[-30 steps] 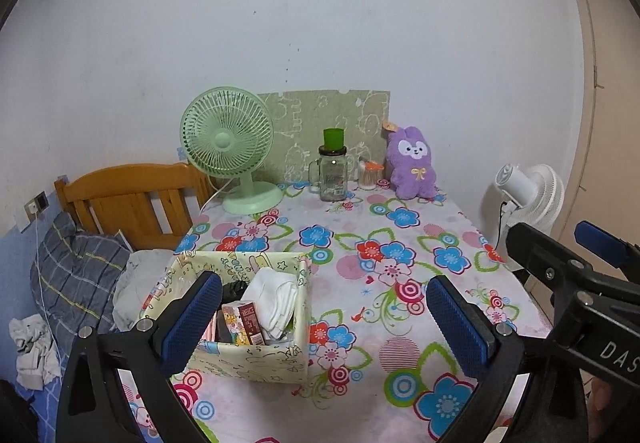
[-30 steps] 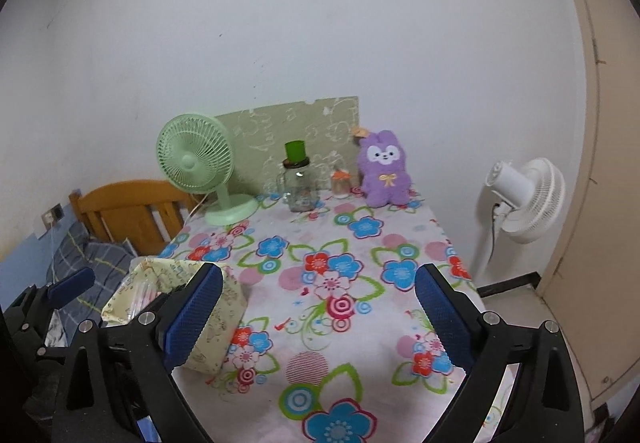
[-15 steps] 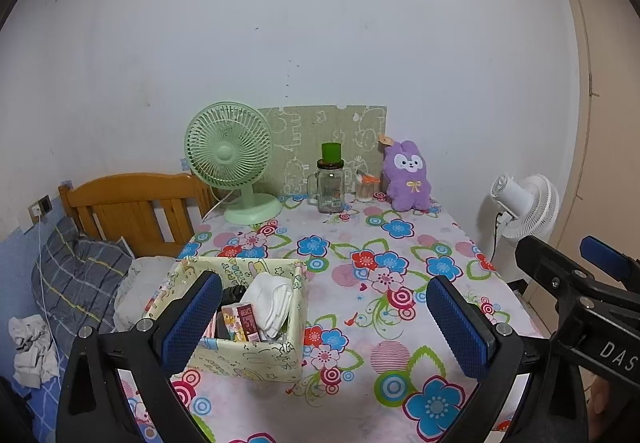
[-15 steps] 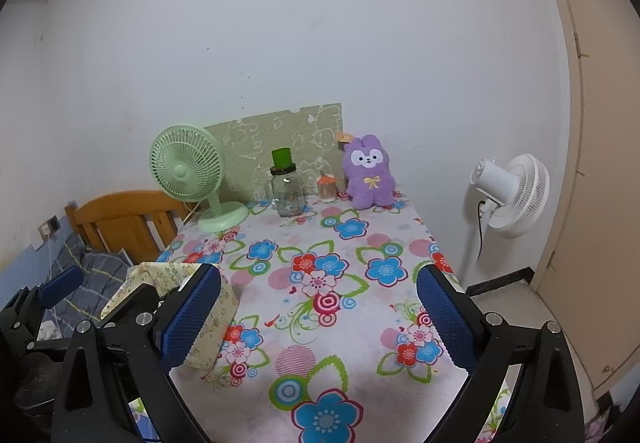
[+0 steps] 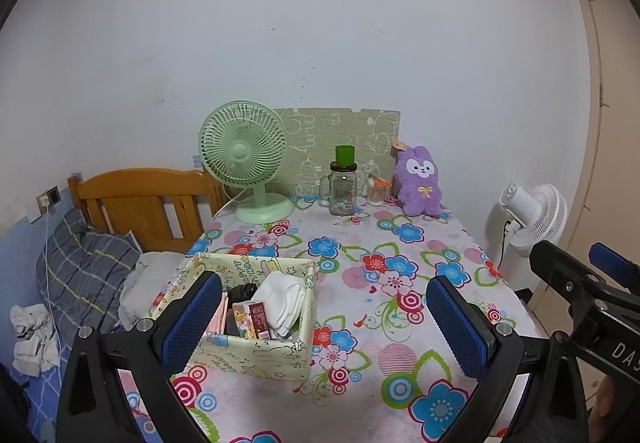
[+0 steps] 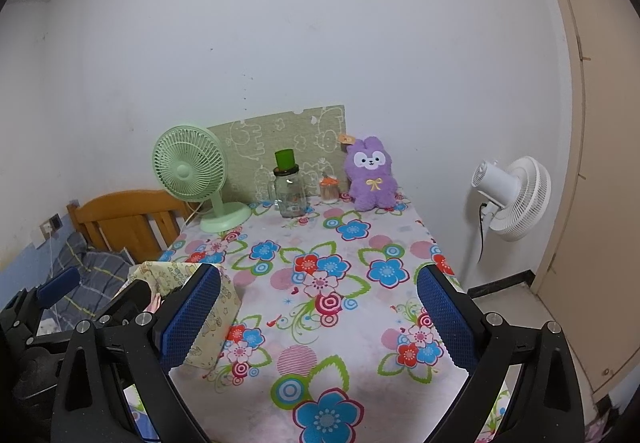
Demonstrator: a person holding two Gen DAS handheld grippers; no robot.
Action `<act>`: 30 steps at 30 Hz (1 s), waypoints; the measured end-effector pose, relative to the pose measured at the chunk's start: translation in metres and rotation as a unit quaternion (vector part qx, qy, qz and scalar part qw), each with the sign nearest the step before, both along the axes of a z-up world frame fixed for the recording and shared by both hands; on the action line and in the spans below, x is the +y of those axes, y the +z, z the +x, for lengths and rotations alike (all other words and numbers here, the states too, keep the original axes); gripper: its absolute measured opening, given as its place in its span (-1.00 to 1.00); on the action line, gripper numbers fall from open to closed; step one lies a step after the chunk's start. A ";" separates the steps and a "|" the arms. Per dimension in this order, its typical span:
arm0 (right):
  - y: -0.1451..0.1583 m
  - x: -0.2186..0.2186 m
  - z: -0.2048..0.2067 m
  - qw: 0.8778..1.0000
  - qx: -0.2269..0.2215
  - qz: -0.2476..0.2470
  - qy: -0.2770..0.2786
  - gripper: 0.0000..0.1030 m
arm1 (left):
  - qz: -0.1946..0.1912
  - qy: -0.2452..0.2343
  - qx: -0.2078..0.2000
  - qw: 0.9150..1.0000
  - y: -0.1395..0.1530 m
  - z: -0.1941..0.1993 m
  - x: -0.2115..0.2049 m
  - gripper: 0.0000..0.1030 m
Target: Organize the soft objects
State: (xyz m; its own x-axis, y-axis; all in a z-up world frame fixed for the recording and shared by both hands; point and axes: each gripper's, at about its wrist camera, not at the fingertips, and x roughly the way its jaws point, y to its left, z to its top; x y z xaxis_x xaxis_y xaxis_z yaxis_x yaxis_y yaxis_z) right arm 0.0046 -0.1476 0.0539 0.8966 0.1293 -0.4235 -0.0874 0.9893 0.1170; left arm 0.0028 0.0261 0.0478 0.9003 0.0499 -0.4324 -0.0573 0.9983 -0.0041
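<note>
Both tools are hanging empty with fingers wide apart — left tool (image 5: 324, 319), right tool (image 6: 318, 317). The purple plush (image 6: 371, 175) is sitting far ahead at the counter's (image 6: 320, 323) back edge, the box (image 5: 256, 355) just ahead-left — the next move probably calls for a long forward reach to the plush.

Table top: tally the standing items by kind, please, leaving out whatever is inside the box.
Fans: 1, the green desk fan
Plush toys: 1, the purple plush bunny
Glass jars: 2, the mug jar with a green cup on top and the small orange-lidded jar
Boxes: 1, the fabric storage box
Total: 5
</note>
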 end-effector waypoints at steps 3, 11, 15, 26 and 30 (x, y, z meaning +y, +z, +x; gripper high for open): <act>0.001 0.000 0.000 1.000 0.000 -0.001 0.002 0.95 | 0.000 0.003 0.000 1.000 0.000 -0.001 0.000 0.99; 0.002 0.000 -0.001 1.000 0.001 -0.003 0.003 0.95 | 0.002 0.006 0.001 1.000 0.000 -0.002 0.000 0.99; 0.002 0.000 -0.001 1.000 0.000 -0.003 0.002 0.96 | -0.001 0.002 0.002 1.000 0.000 -0.003 0.000 0.99; 0.002 0.000 -0.001 1.000 0.001 -0.003 0.002 0.96 | 0.000 0.002 0.003 1.000 0.000 -0.003 0.001 0.99; 0.001 0.001 -0.002 1.000 0.003 -0.003 0.002 0.96 | -0.001 0.001 0.004 1.000 0.000 -0.003 0.001 0.99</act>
